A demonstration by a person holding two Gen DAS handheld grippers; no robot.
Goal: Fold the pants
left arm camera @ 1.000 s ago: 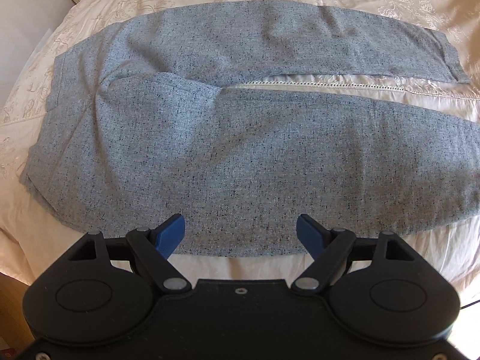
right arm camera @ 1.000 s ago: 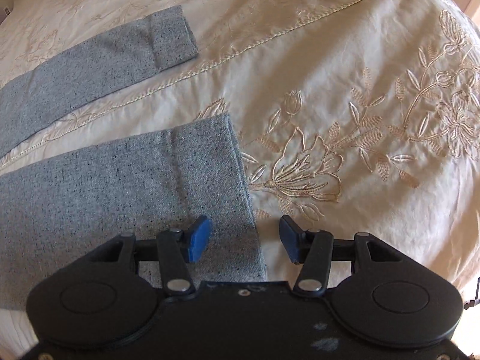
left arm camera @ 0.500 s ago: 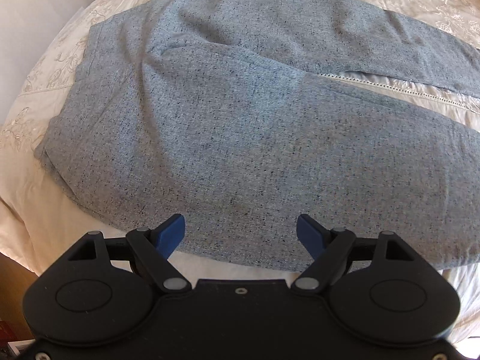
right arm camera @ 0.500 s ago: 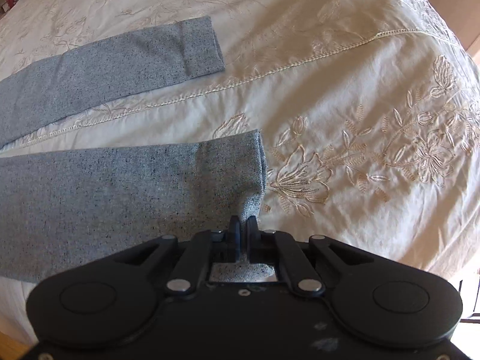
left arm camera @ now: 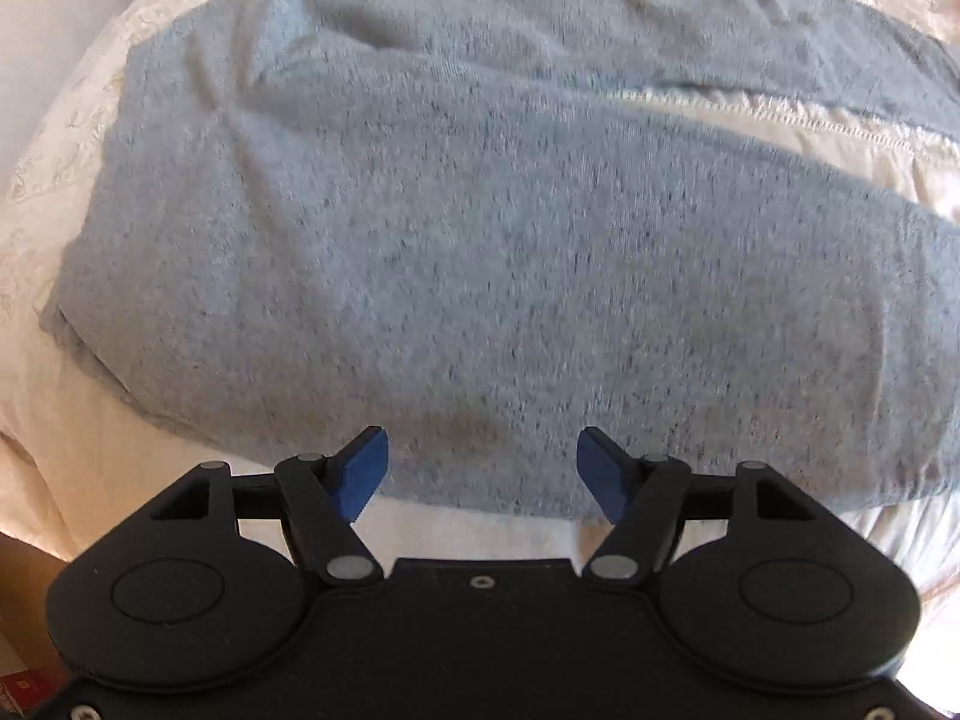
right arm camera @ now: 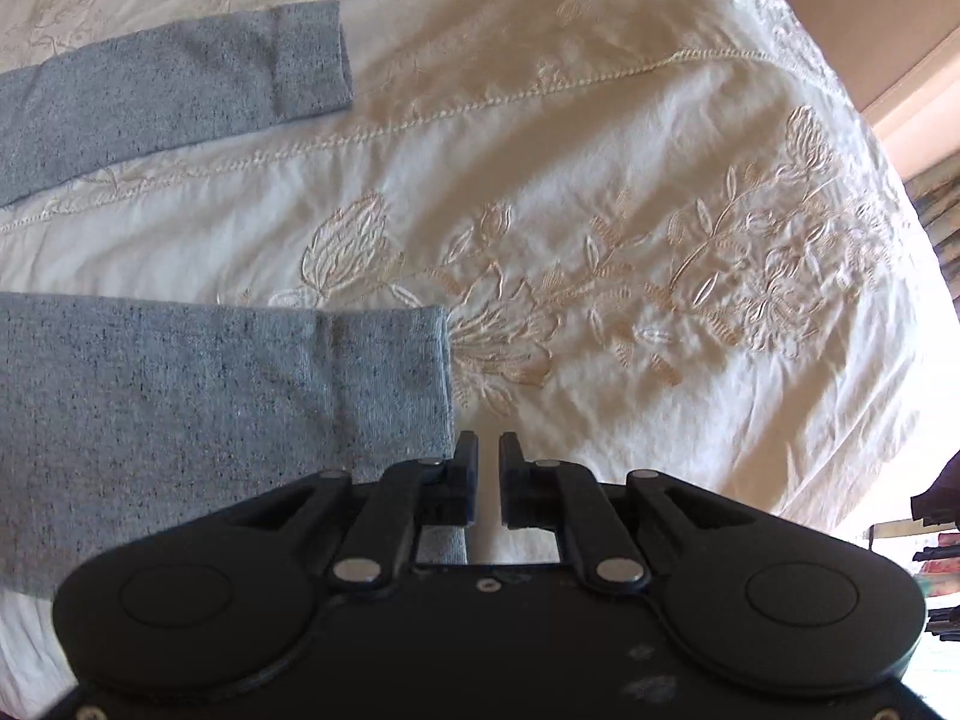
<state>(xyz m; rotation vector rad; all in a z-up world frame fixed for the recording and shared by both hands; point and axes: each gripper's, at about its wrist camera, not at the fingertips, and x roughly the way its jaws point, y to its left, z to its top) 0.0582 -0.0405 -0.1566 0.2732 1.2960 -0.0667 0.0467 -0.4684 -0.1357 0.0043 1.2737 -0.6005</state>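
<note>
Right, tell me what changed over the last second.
The right gripper closed on the near leg's hem corner, then its jaws have just been opening again; no cloth shows between them. The left gripper came down closer over the pants, jaws closing slightly, nothing pinched yet. The far leg stays flat on the bedspread.

Pants [left arm camera: 480, 252]: spread flat on bed [right arm camera: 660, 150], waist end toward the bed's left edge, legs running rightward. Far leg [right arm camera: 180, 90] and near leg [right arm camera: 210, 390] lie apart, bedspread between them; near leg's cuff [right arm camera: 390, 384] sits near the bed's front edge.
</note>
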